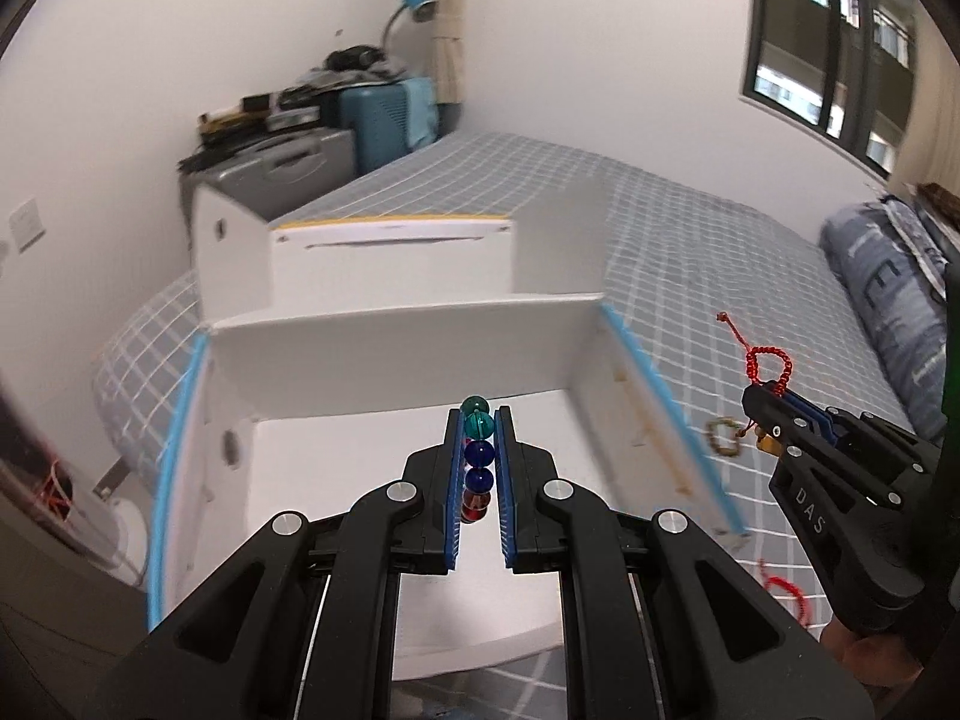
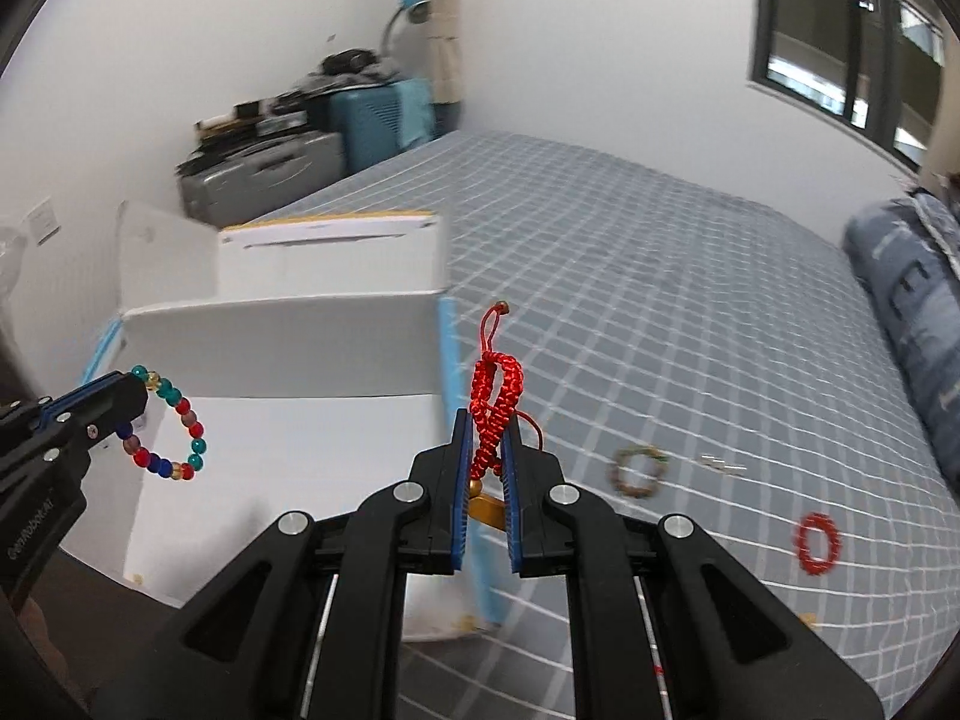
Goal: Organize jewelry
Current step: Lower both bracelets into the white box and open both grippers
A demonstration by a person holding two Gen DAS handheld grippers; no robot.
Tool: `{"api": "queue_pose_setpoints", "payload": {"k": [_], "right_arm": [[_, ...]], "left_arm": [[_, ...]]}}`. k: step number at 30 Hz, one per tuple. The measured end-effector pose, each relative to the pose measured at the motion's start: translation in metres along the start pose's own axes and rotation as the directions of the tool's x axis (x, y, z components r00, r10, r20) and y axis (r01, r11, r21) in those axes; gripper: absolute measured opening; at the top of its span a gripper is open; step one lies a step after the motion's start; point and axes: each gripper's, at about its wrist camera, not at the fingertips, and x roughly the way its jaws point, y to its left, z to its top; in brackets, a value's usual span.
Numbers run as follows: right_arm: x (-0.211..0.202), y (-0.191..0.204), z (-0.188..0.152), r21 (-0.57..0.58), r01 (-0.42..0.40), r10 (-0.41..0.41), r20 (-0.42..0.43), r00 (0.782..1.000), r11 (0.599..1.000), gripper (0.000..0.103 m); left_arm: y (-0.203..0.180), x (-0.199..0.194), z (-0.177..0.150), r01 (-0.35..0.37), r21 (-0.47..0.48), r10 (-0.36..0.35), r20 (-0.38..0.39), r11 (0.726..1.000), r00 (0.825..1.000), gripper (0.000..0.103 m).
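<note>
Across both views, a bed point(image 2: 660, 300) under a grey sheet with a white grid. At its far corner, against the white wall, stacked suitcases point(image 1: 312, 138) with clutter and a blue lamp point(image 1: 417, 3) above; upper right, a dark-framed window point(image 2: 840, 48); at the right edge, a folded blue-grey quilt point(image 2: 912, 324).

On the near left part of the bed, an open white cardboard box point(image 1: 420, 354) with pale blue tape along its edges, flaps up, interior white and bare as far as visible.

Above the box's open interior in the left wrist view, the left claw point(image 1: 480, 426), pressed together on a multicoloured bead bracelet point(image 2: 174, 426): teal, blue, red and amber beads, edge-on between the blue pads there, hanging as a full loop off the claw tip in the right wrist view.

Just right of the box's taped edge, over the sheet, the right claw point(image 2: 487, 438), pinching a red braided cord bracelet point(image 2: 495, 396), its knotted loop standing up past the tips, a gold-coloured piece point(image 2: 486, 507) showing lower between the pads.

Lying loose on the sheet, well right of the box: a small brownish-green bead ring point(image 2: 639, 471), a red ring point(image 2: 816, 543) nearer the camera, and a tiny pale item point(image 2: 723, 465) too blurred to identify. In the left wrist view, a further red cord piece point(image 1: 786, 591) near the box's front corner.
</note>
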Motion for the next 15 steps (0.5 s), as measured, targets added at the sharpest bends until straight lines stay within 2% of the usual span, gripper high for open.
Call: {"api": "queue_pose_setpoints", "payload": {"k": [5, 8, 15], "right_arm": [[0.024, 0.036, 0.002, -0.027, -0.071, 0.07, -0.049, 0.996, 0.997, 0.009], [0.042, 0.05, 0.003, -0.051, -0.089, 0.085, -0.086, 0.993, 0.995, 0.009], [0.078, 0.066, 0.0, -0.05, -0.121, 0.109, -0.204, 0.973, 0.991, 0.009]], "left_arm": [[0.032, 0.013, -0.008, -0.053, -0.03, 0.052, -0.037, 0.998, 0.998, 0.009], [0.044, 0.026, -0.012, -0.07, -0.036, 0.068, -0.069, 0.997, 0.995, 0.009], [0.063, 0.063, -0.02, -0.073, -0.056, 0.062, -0.186, 0.996, 0.981, 0.009]]}}
